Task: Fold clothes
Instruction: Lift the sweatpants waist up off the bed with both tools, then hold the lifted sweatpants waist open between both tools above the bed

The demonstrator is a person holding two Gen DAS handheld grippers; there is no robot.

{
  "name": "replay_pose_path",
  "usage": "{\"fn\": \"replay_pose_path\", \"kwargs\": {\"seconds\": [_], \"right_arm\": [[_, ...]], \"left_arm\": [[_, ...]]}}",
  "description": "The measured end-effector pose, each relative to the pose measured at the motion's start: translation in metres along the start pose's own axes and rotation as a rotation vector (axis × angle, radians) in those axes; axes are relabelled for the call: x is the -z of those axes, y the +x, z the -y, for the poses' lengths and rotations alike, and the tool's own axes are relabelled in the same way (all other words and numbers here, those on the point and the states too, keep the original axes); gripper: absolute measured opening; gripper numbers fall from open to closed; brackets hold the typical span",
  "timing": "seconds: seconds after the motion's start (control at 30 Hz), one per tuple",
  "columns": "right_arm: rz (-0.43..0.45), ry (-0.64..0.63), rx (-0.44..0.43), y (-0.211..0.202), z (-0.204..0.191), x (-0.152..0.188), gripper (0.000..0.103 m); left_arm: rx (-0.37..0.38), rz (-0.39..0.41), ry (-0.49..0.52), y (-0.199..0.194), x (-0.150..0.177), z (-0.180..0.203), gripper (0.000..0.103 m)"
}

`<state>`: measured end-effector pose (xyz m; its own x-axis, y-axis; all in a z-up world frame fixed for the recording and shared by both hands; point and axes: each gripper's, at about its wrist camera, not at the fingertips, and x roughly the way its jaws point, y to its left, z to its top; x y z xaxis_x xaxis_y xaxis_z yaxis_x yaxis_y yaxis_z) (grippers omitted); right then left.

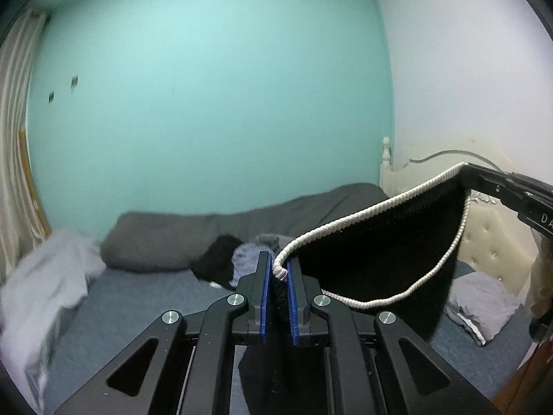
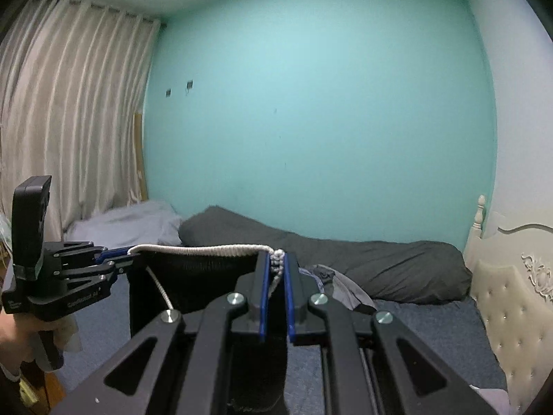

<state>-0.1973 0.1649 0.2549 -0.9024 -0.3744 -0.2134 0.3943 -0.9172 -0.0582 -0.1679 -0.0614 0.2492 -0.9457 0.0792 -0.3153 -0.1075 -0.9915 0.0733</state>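
Clothes were the job, and the piece you had in hand was a black knit garment (image 1: 380, 252) with a cream corded edge (image 1: 345, 219), held up in the air above the bed (image 1: 145, 297), not lying on it. Nearest the left camera, your left claw (image 1: 279, 273) was clamped on one knotted end of that cream edge, blue pads pressed together on it with black knit hanging below. Your right claw (image 2: 276, 269) was clamped the same way on the other end, and the edge ran between the two with a slight sag.

Beyond the claws, the bed carried a small heap of dark and grey clothes (image 1: 238, 259), a pale sheet (image 1: 45, 276) bunched at the left, a folded grey piece (image 1: 480, 304) on the right, and a long grey pillow (image 2: 345, 263) against the teal wall (image 1: 207, 103). A cream tufted headboard (image 2: 508, 311) stood at the right.

What could have gone wrong, in my judgement: each claw gripped only a thin bunch of edge, so a sharp tug apart might have pulled the cord out of one pad and dropped that corner. Lowering the garment without clearing the heap could have landed it on those clothes and wrinkled the fold. Uneven heights would have laid it skewed.
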Motion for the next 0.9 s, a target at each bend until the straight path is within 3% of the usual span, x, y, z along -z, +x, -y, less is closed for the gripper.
{"fn": "replay_pose_path", "kwargs": {"seconds": [0.23,0.47,0.9], "right_arm": [[0.061,0.0,0.015,-0.051,-0.005,-0.023,0.007],[0.082,-0.013,0.048,-0.098,-0.016,-0.022,0.007],[0.008,0.066,0.045,-0.124,-0.019,0.05,0.007]], "left_arm": [[-0.011,0.051,0.05,-0.05,-0.026,0.024,0.009],[-0.004,0.07,0.084,-0.085,-0.024,0.046,0.009],[0.021,0.007,0.083,-0.095,0.052,0.067,0.009]]}}
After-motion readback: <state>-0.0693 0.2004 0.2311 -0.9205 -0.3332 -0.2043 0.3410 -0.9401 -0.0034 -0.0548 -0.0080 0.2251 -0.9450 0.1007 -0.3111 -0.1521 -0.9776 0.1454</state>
